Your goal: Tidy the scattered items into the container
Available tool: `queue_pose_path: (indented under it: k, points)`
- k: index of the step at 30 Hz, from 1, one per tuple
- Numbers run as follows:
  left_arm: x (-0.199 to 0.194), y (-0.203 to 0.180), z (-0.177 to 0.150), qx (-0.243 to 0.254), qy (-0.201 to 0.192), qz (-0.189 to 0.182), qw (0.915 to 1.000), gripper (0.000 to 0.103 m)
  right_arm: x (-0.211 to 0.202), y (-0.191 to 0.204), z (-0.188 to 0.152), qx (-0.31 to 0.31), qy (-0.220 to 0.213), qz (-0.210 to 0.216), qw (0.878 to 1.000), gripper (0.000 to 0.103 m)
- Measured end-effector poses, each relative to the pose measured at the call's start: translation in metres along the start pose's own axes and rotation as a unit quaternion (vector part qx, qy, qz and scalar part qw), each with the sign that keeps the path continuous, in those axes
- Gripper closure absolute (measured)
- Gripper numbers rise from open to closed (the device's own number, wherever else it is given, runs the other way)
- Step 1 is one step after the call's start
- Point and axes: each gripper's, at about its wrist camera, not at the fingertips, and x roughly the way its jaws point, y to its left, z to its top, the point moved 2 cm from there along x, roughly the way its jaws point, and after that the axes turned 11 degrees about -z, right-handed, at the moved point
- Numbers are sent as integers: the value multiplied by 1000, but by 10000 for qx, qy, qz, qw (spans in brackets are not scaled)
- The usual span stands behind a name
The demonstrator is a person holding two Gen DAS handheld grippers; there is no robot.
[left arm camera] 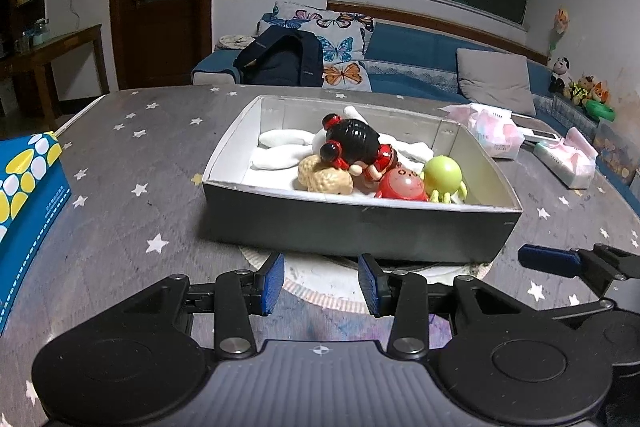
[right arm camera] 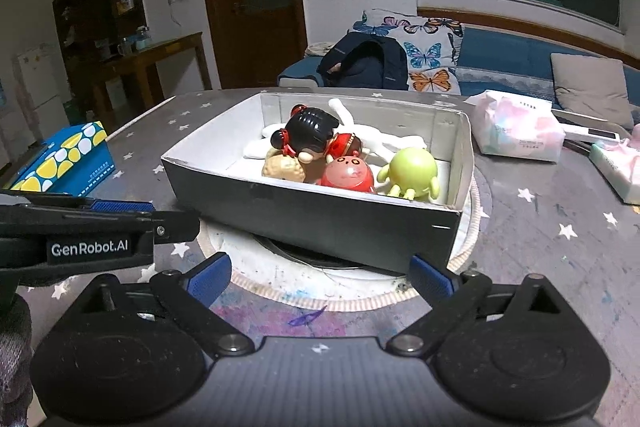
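The box (left arm camera: 360, 227) is sitting in the middle of the left wrist frame on the star-printed tablecloth (left arm camera: 132, 163), its dark front wall facing the camera and its white inside open to view. In the right wrist frame the same box (right arm camera: 320, 215) is lying centre, turned so its near right corner is pointing toward the lower right.

Inside it, 5 things are lying together. A black-haired doll (left arm camera: 352, 145) in red is resting on top of a white plush toy (left arm camera: 280, 147), which is filling the back left of the box. A peanut-shaped toy (left arm camera: 326, 179) is sitting just in front of the doll, touching it. A red round toy (left arm camera: 402, 187) is leaning against the front wall, and a green octopus toy (left arm camera: 444, 177) is sitting just right of it, near the right wall. The right wrist view is showing the same 5: doll (right arm camera: 312, 137), plush (right arm camera: 384, 139), peanut (right arm camera: 284, 167), red toy (right arm camera: 350, 173), octopus (right arm camera: 412, 173).

The left gripper (left arm camera: 322, 283) is hovering low in the frame, just short of the box's front wall, its blue pads moderately apart and holding nothing. The right gripper (right arm camera: 320, 279) is standing spread wide, also holding nothing, its pads flanking the near side of the box.

A blue and yellow carton (left arm camera: 28, 195) is standing at the left edge, and 2 tissue packs (left arm camera: 496, 131) are lying at the upper right of the table.
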Motion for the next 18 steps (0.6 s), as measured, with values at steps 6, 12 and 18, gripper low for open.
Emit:
queue_pose_path:
  k: [6,12,18]
  points:
    - [-1,-1,-6,-62,15,32,10000,60,-2,0,-4,-9,0,-174,9998,0]
    - [-3,-3,-9,-35,-2,63,10000,60,-1,-1,-9,77,68,-179,9998,0]
    - [-3,-4,-10,-30,-11,64,10000,60,1,-1,-12,85,116,-217,9997,0]
